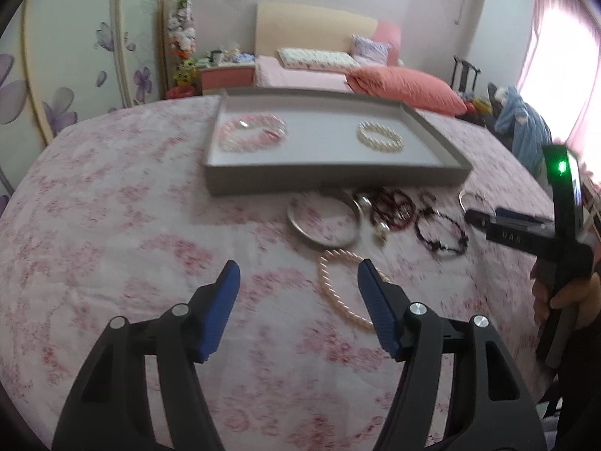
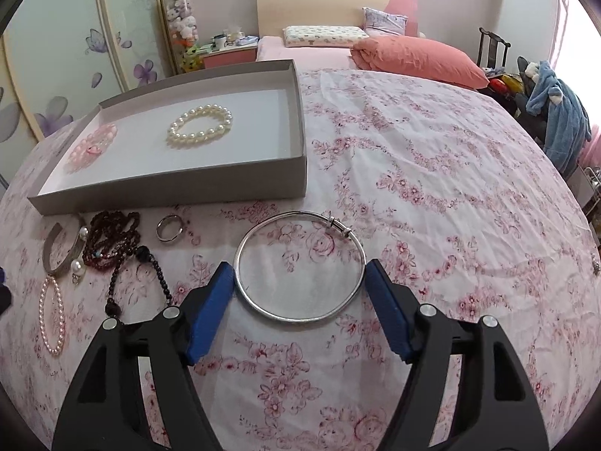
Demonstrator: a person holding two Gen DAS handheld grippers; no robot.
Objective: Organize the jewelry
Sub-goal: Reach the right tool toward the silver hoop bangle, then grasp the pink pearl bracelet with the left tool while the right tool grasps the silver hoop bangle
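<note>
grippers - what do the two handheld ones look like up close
Each gripper, left gripper and right gripper, has black plastic linkage arms with silver pivot bolts and ribbed blue pads. Seen from the left wrist, the right unit's black body carries a green light and faint lettering.

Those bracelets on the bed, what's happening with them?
A person is sorting jewelry into a grey tray. A white pearl bracelet and a pink bracelet already lie inside. The right gripper is open around a silver bangle on the bedspread; the left gripper, also open, hovers near a pink pearl strand.
</note>
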